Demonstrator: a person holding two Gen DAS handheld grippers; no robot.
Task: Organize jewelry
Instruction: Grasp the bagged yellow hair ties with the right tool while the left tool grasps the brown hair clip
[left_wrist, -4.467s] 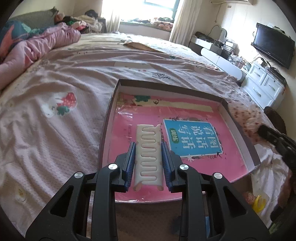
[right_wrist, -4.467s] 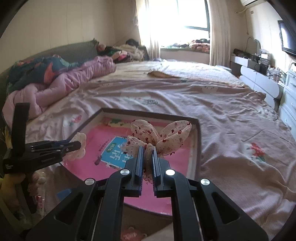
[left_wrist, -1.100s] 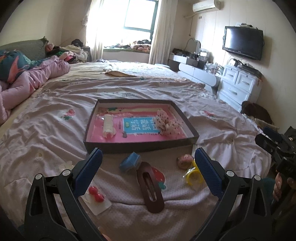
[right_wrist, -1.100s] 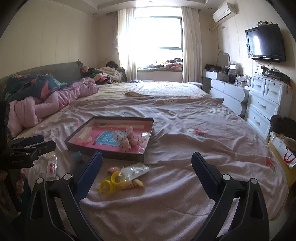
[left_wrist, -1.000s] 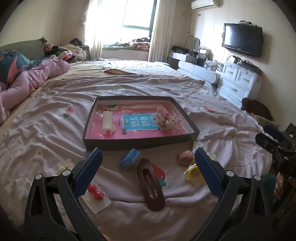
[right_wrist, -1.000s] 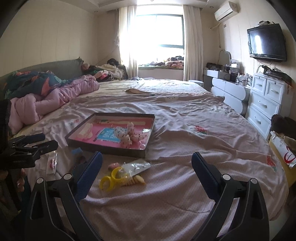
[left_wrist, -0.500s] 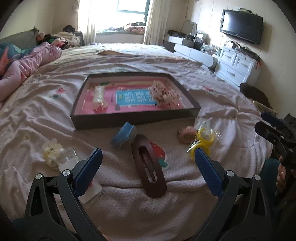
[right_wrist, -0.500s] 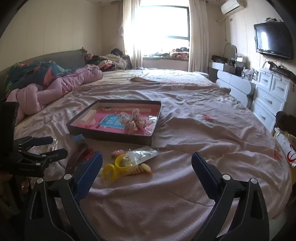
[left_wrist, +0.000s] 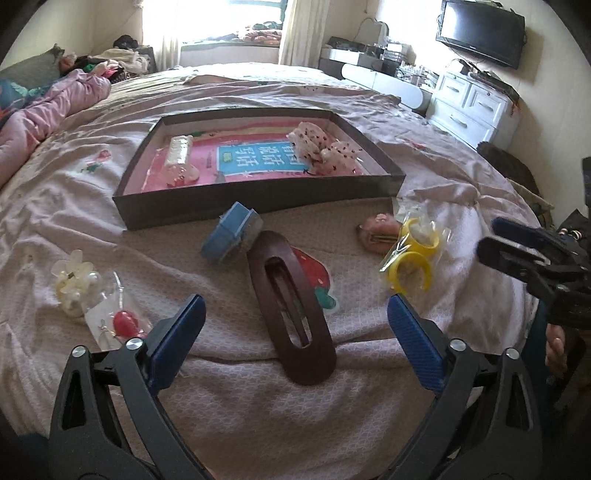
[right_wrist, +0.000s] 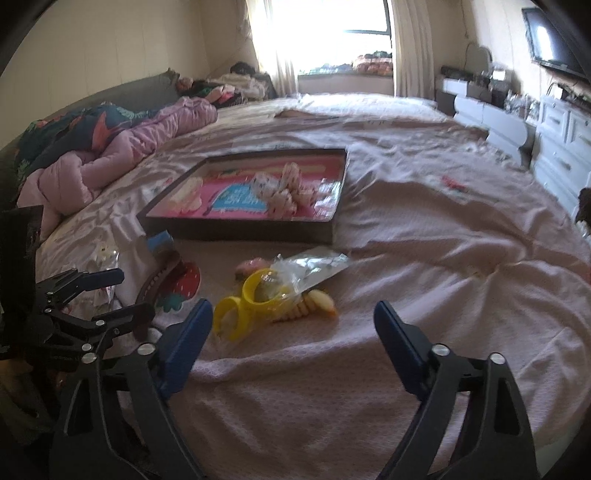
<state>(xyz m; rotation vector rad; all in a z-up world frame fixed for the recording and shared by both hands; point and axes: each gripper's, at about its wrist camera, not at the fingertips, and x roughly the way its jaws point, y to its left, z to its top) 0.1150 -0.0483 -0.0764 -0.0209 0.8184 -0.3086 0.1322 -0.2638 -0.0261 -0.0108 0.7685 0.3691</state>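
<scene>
Both tools have dropped lower and begun closing, each still wide with nothing between. Left tool (left_wrist: 293, 325) should straddle the brown hair clip (left_wrist: 291, 310) on the bed; right tool (right_wrist: 293, 325) should pinch the yellow rings (right_wrist: 245, 306), then carry them to the tray (left_wrist: 258, 199).

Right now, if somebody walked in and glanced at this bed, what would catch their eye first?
Probably the dark shallow tray with its bright pink lining, sitting mid-bed and holding a dotted fabric bow and a white clip. Next, the big brown oval hair clip lying on the bedspread just ahead of the open left gripper, and the yellow rings in a clear bag ahead of the open right gripper.
</scene>
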